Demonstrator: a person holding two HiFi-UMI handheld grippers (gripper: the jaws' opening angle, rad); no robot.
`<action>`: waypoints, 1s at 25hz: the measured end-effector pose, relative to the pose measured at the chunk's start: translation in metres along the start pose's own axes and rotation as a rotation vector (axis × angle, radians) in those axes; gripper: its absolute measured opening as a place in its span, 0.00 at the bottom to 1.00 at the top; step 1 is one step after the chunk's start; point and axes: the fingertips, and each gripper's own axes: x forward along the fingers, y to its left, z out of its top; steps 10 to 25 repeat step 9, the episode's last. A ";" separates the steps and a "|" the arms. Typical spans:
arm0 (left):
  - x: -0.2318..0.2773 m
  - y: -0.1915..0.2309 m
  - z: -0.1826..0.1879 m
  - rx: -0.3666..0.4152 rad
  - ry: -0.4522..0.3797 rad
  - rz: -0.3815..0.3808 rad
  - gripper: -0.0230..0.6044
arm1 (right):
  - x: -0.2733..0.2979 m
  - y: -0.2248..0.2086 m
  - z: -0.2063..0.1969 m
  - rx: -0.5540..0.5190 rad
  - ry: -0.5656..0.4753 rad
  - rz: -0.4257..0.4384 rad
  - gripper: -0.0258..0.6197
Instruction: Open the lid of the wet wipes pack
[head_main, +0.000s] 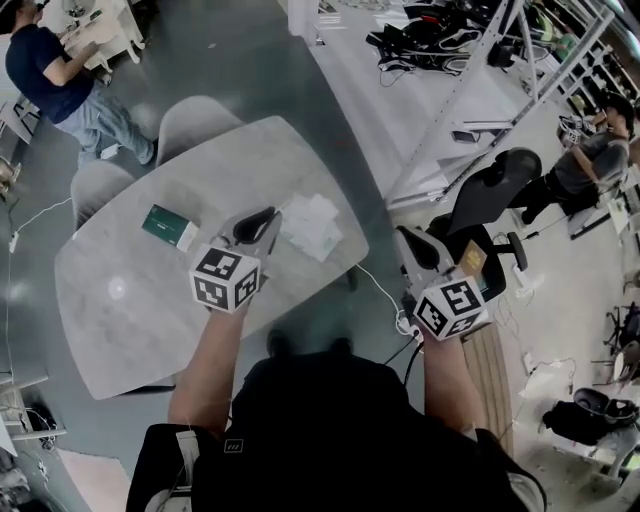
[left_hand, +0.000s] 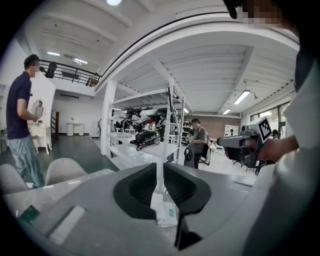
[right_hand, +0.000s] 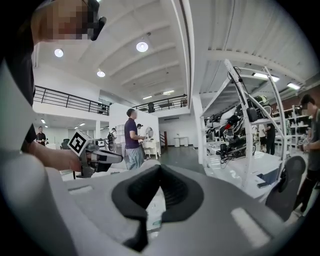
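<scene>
Two grippers (head_main: 272, 216) (head_main: 402, 236), one wipes pack (head_main: 311, 226) (white)

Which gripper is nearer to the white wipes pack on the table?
Left. The left gripper is just left of the wipes pack, over the table; the right gripper is beyond the table's right edge.

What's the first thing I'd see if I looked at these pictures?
Two grippers with black-and-white cubes stand out: the left gripper over the white table, the right gripper off its edge. On the table lie a white wipes pack, just beyond the left gripper, and a green box further left.
</scene>
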 end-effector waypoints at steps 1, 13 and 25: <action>-0.001 0.000 0.000 0.001 0.000 -0.001 0.12 | 0.001 0.001 0.001 0.000 -0.001 0.000 0.04; -0.001 0.005 -0.003 -0.002 -0.003 -0.014 0.11 | 0.010 0.010 -0.005 0.006 0.007 0.001 0.04; -0.001 0.005 -0.003 -0.002 -0.003 -0.014 0.11 | 0.010 0.010 -0.005 0.006 0.007 0.001 0.04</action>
